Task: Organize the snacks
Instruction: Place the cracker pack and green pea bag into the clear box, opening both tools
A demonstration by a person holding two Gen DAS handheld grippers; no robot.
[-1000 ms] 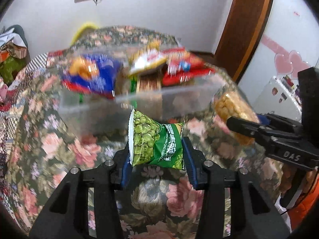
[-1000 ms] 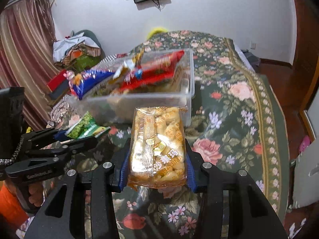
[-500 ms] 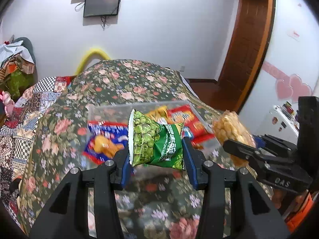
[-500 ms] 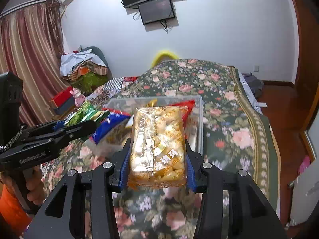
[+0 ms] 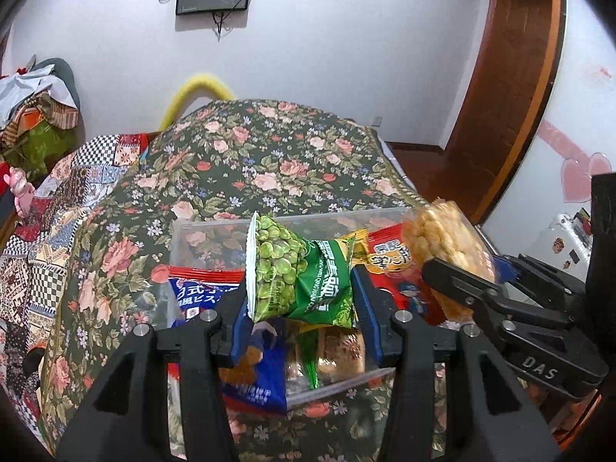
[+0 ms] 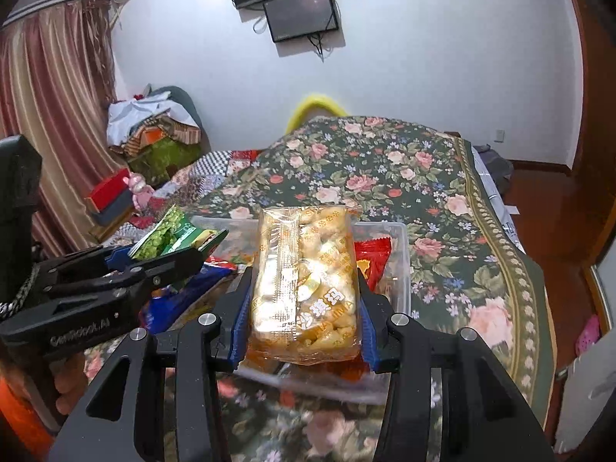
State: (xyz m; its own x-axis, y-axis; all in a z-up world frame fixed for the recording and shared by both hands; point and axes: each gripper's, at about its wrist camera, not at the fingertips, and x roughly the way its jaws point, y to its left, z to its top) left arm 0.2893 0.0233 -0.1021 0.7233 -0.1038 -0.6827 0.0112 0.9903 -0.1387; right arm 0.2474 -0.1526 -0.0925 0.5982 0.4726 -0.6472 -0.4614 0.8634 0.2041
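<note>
Off to the left of my left claw (image 5: pixel 300 304) I see the floral bedspread (image 5: pixel 269 161) draped over the bed, with a patchwork quilt (image 5: pixel 50 208) further left at its edge. My left claw is clamped on a green pea snack packet (image 5: pixel 304 273), its blue pads (image 5: pixel 240 323) pressed against both sides of the packet, which stands upright between them. Directly beneath and just ahead of that claw sits the clear plastic bin (image 5: pixel 215 227), resting on the bedspread; a blue biscuit bag (image 5: pixel 200 292) lies in it below and left of the claw, and a red snack bag (image 5: pixel 392 265) lies to the claw's right. Further right my right claw (image 5: pixel 458 261) comes in alongside, gripping a clear packet of golden puffed snacks (image 5: pixel 442 238) above the bin's right end. From the right wrist view, the left claw (image 6: pixel 169 250) sits to the left with the pea packet poking out, above the bin's left part. My right claw (image 6: pixel 304 319) holds the puffed snack packet upright, squeezed between its blue pads (image 6: pixel 367 331), directly above the near side of the bin, whose rim (image 6: pixel 400 254) shows just past the packet on the right. Right of this claw the bedspread runs on to the bed's edge.
</note>
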